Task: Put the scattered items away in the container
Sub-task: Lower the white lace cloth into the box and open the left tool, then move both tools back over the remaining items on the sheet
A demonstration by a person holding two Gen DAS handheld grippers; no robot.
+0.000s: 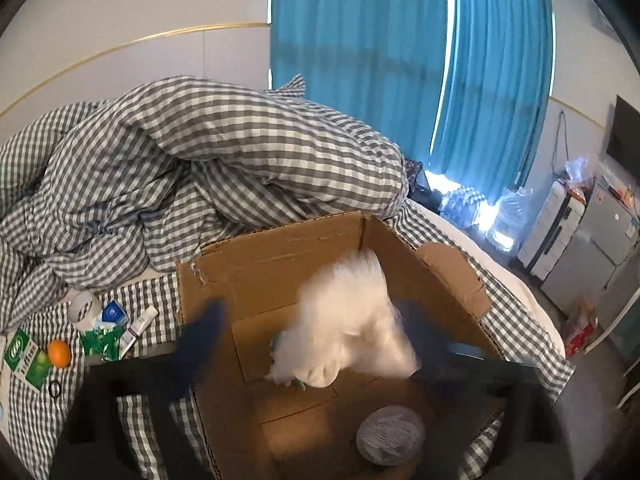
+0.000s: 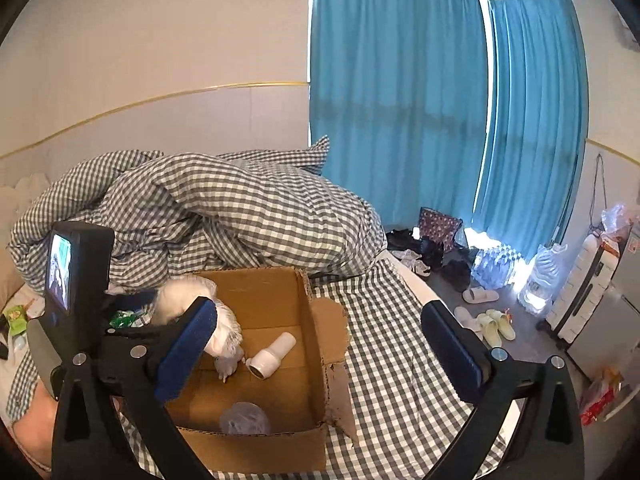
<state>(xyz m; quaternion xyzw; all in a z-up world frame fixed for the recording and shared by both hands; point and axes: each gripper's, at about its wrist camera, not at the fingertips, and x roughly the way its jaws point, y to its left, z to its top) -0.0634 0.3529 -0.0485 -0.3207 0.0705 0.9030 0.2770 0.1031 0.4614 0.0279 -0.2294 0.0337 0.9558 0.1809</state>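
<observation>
A cardboard box (image 2: 280,304) sits on a bed (image 2: 384,360), in front of a heaped quilt (image 2: 224,216). Inside lie a tube (image 2: 272,354), a ball of wrap (image 2: 245,420) and a fluffy cloth (image 1: 352,320). Left of the box, small items including an orange (image 1: 59,353) lie scattered.

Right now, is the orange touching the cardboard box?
Apart. The left wrist view shows the orange lying on checked bedding, with other items between it and the cardboard box.

Daylight glows through the blue curtains (image 2: 400,100), glaring at their foot. Fisheye bends edges; in the left view the white cloth (image 1: 352,320) smears with blur.
</observation>
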